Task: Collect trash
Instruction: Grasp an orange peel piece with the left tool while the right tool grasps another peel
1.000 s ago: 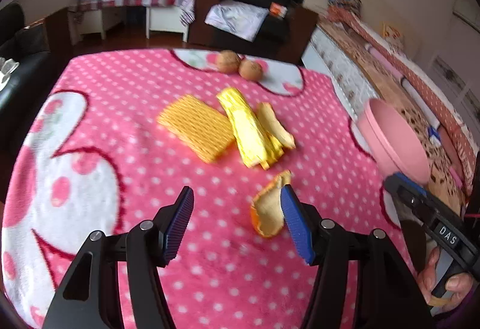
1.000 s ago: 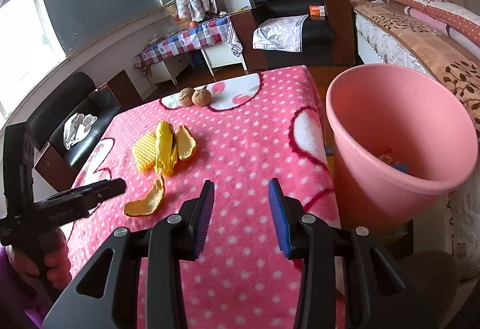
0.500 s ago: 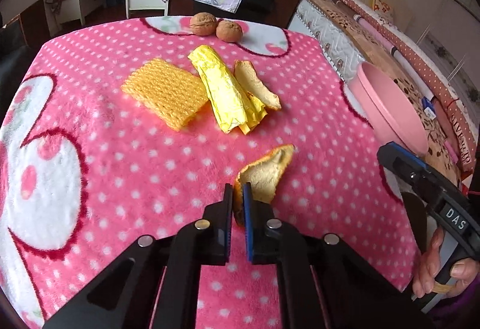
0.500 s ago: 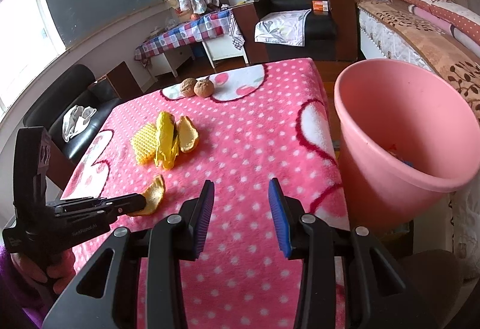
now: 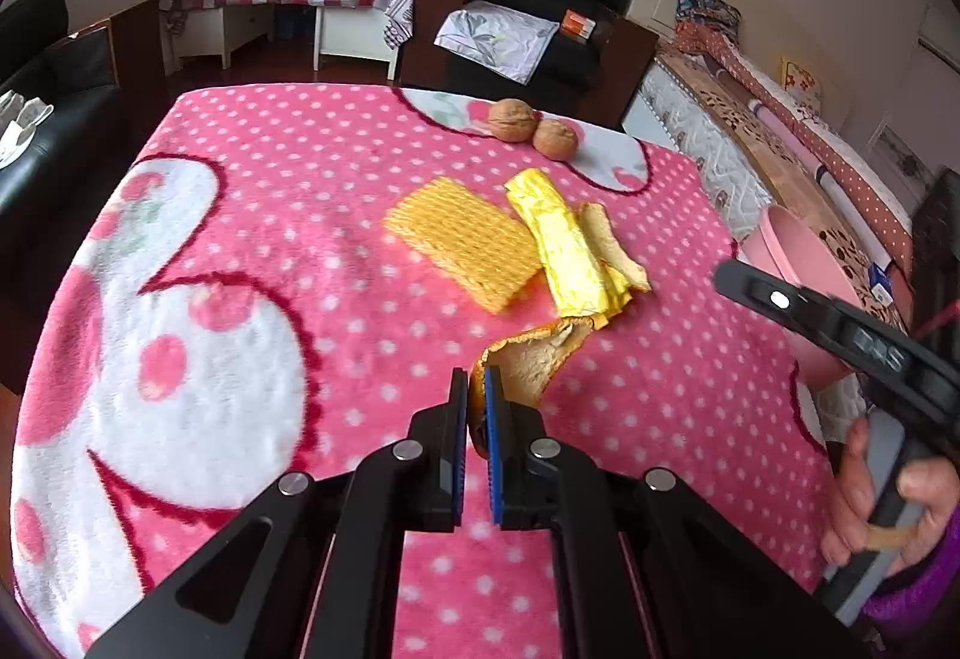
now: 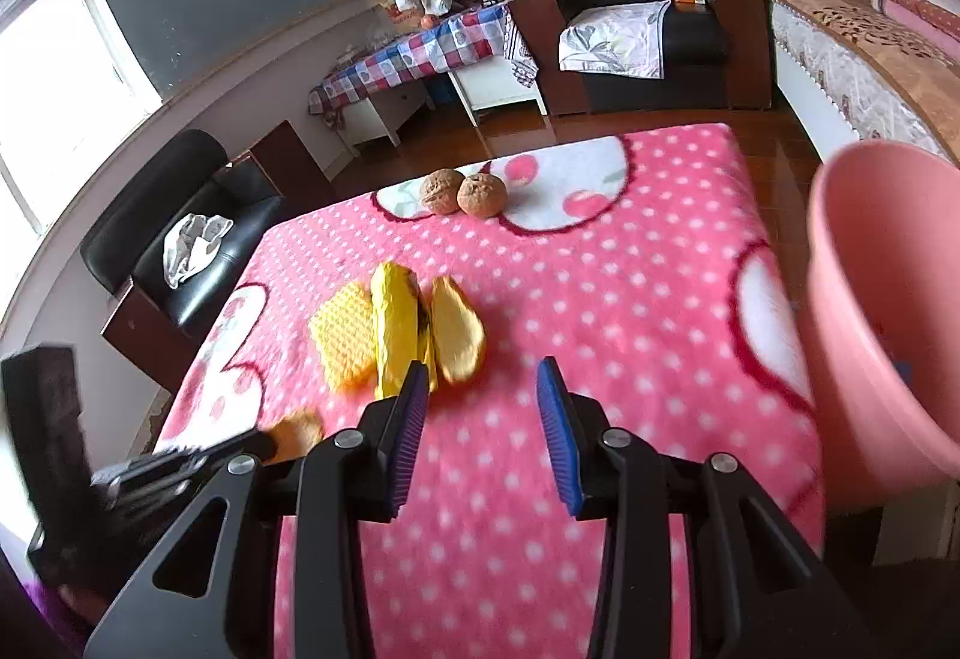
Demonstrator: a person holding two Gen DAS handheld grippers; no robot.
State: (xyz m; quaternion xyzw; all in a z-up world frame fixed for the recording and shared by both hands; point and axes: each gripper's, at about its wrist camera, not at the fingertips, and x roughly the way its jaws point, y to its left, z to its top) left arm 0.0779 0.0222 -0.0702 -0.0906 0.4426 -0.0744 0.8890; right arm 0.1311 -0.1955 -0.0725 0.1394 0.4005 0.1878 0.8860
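Left gripper (image 5: 474, 407): jaws have just closed and now pinch the near end of a curled orange peel (image 5: 534, 359). The peel's free end arches toward the yellow wrapper (image 5: 567, 245).

Right gripper (image 6: 483, 431): jaws partly apart, nothing between them, above the pink dotted blanket (image 6: 630, 311).

Landmark, the wrapper: a yellow foam net (image 5: 462, 242) touches its left side, and a second peel (image 5: 612, 245) lies against its right. Two walnuts (image 5: 531, 125) sit beyond it near the far blanket edge, touching each other. The held peel is just nearer than it.

Pink bin (image 6: 882, 311): stands off the blanket's right edge, well right of the wrapper.
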